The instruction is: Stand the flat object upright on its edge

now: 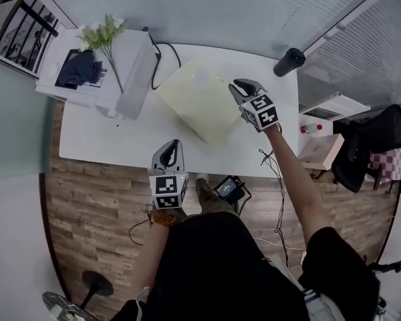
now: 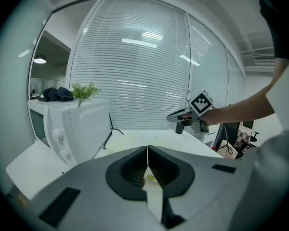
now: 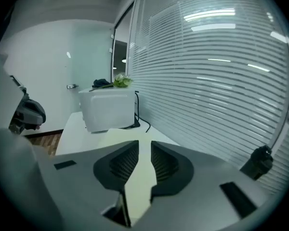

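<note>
the flat object (image 1: 195, 97) is a pale yellow, squarish board, plain and matte. it lies flat, face up, on the white table (image 1: 93, 139), turned diamond-wise with corners toward 11 and 5 o'clock, at the table's middle.

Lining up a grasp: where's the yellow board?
In head view, the yellow board lies flat mid-table, right of the microwave, by the right gripper.
</note>
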Demonstrator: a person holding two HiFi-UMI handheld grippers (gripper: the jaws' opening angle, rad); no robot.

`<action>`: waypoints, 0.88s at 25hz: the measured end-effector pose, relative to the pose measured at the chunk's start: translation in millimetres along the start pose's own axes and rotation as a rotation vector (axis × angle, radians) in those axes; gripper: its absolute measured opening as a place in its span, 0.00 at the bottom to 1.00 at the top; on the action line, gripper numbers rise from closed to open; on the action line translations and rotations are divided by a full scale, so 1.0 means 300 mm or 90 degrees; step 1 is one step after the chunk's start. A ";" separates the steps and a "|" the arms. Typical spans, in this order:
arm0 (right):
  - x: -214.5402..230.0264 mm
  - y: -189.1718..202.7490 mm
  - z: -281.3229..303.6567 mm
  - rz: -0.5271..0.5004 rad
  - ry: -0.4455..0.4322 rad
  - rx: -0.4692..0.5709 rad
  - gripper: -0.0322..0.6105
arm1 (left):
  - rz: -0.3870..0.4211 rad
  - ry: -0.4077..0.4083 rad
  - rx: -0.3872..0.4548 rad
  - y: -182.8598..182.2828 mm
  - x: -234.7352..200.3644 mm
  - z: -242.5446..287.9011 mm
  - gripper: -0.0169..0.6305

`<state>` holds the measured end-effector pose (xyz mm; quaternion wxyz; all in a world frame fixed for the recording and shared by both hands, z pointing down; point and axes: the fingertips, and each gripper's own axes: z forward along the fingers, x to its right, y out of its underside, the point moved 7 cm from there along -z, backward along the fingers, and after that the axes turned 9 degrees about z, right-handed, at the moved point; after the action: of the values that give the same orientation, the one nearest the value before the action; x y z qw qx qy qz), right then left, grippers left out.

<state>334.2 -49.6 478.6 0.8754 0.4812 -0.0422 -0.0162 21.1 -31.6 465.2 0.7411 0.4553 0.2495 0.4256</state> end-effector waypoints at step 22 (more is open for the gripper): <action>0.222 0.198 0.496 0.109 -0.091 -0.277 0.33 | -0.112 0.008 -0.088 0.248 -0.063 0.057 0.04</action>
<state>386.6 -147.6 612.1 0.9515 0.2735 -0.1401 0.0158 -5.7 -39.0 538.9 0.8038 0.3769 0.2632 0.3776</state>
